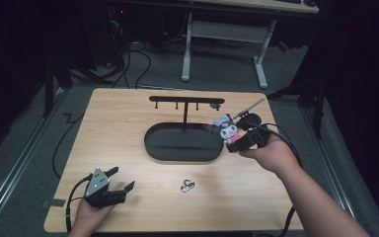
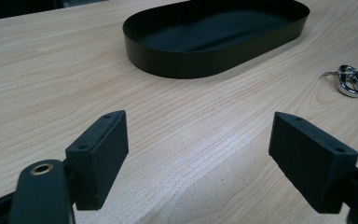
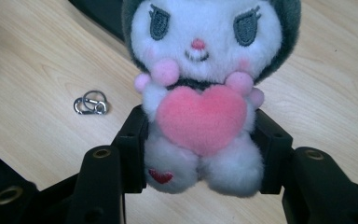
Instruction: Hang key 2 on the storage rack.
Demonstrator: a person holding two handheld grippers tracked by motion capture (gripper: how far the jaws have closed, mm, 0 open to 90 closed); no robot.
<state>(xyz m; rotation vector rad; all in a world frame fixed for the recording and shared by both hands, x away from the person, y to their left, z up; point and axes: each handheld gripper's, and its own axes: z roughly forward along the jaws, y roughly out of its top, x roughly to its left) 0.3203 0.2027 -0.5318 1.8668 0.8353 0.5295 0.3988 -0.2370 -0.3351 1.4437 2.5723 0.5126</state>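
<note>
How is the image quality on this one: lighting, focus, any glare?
High view: table evenly lit, surroundings dark, plush toy small and soft. Left gripper view: a pale sheen on the wood between the open jaws, metal clasp glinting. Right gripper view: plush toy sharp, the near jaws slightly blurred.

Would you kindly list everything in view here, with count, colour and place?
Table: one, light wood, centre of the high view.
Tray: one, black, oval, mid-table.
Rack: one, black, a post with a hooked crossbar rising from the tray's far side.
Clasp: one, silver, on the table near of the tray.
Plush: one, white with dark hood and pink heart, clamped by the right gripper beside the tray's right end.
Desk: one, white-legged, beyond the table.
Left gripper: black, open, near-left corner.
Right gripper: black, shut on the plush.
</note>
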